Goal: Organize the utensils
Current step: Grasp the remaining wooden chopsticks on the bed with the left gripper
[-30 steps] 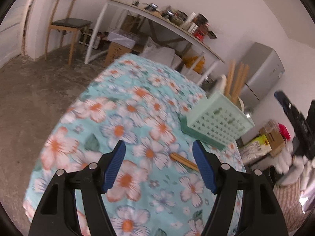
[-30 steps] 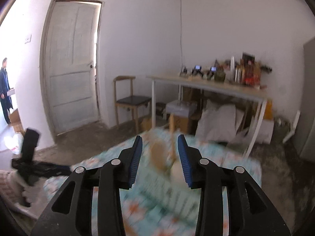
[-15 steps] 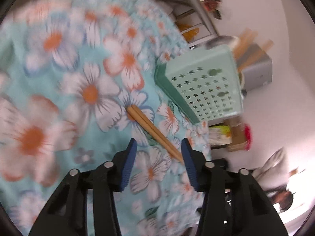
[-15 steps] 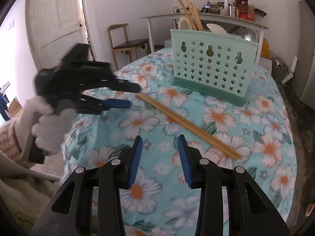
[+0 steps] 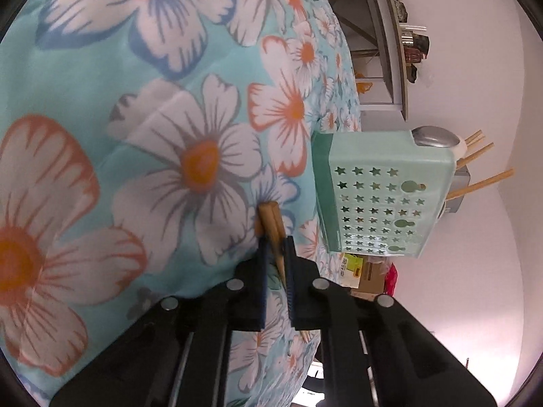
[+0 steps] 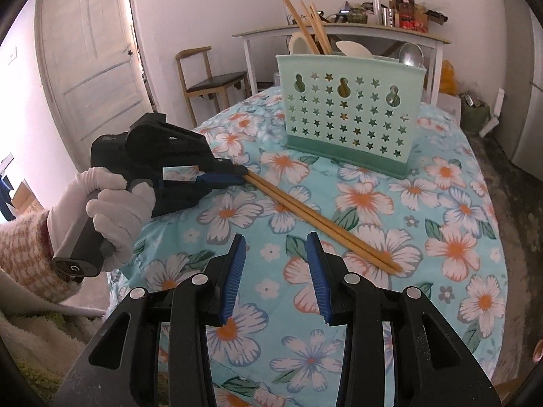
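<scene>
- My left gripper (image 5: 275, 242), black with blue ribbed pads, has just been closing, and its jaws now pinch the thick end of a pair of long wooden chopsticks (image 6: 319, 218).
- From the right wrist view the chopsticks lie side by side on the round table under a turquoise cloth printed with white and orange flowers (image 6: 451, 203). They run diagonally from the left gripper (image 6: 237, 173) toward the near right, and their thin tips rest on the cloth.
- My left hand (image 6: 112, 200), in a white glove with a checked sleeve behind it, grips the gripper's handle at the table's left edge.
- My right gripper (image 6: 275, 271) hovers above the cloth near the chopsticks' middle, its jaws apart and nothing between them.
- A mint-green plastic utensil holder pierced with star-shaped holes (image 6: 349, 115) stands upright farther back on the table, well apart from the held chopsticks.
- In the holder stand more wooden chopsticks (image 6: 305, 23), pale spoons (image 6: 353, 49) and a metal ladle (image 6: 410, 55); which compartment each sits in I cannot tell.
- Behind the table are a wooden chair (image 6: 210, 81), a white door (image 6: 91, 54) and a cluttered white side table (image 6: 339, 32).
</scene>
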### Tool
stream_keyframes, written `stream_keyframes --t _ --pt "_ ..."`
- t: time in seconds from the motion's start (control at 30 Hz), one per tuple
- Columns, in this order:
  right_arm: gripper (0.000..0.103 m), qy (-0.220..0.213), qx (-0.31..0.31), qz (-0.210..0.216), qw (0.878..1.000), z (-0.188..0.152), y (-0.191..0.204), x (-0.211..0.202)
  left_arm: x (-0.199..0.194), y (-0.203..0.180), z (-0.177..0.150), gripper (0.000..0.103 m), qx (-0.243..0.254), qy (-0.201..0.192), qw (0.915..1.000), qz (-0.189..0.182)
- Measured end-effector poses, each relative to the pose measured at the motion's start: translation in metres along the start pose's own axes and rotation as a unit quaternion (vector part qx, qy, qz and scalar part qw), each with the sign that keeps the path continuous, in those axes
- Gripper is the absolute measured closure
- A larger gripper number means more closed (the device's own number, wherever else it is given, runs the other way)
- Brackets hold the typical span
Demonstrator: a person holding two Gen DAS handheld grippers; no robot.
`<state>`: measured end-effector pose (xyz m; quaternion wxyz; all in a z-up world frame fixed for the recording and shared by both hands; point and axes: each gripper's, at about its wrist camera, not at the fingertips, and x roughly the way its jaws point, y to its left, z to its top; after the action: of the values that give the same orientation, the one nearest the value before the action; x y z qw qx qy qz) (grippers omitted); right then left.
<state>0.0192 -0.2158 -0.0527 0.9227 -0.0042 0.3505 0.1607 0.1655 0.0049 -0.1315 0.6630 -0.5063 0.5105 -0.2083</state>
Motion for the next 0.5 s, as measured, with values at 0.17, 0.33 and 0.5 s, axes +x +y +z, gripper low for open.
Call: stream_keyframes --t 0.17,0.33,0.5 --pt "0.067 -0.005 0.003 -0.007 1.000 0.001 -0.003 -0.004 -0.011 0.000 -0.003 0.095 -0.001 0.009 0.9999 0.007" --pt "0.067 -0.008 0.010 -0.013 1.000 0.001 -0.008 -0.007 -0.038 0.007 -0.010 0.095 -0.002 0.019 0.9997 0.015" --pt "0.067 -0.003 0.014 -0.009 1.000 0.001 -0.008 -0.001 -0.043 0.007 -0.010 0.064 -0.010 0.028 0.9995 -0.010"
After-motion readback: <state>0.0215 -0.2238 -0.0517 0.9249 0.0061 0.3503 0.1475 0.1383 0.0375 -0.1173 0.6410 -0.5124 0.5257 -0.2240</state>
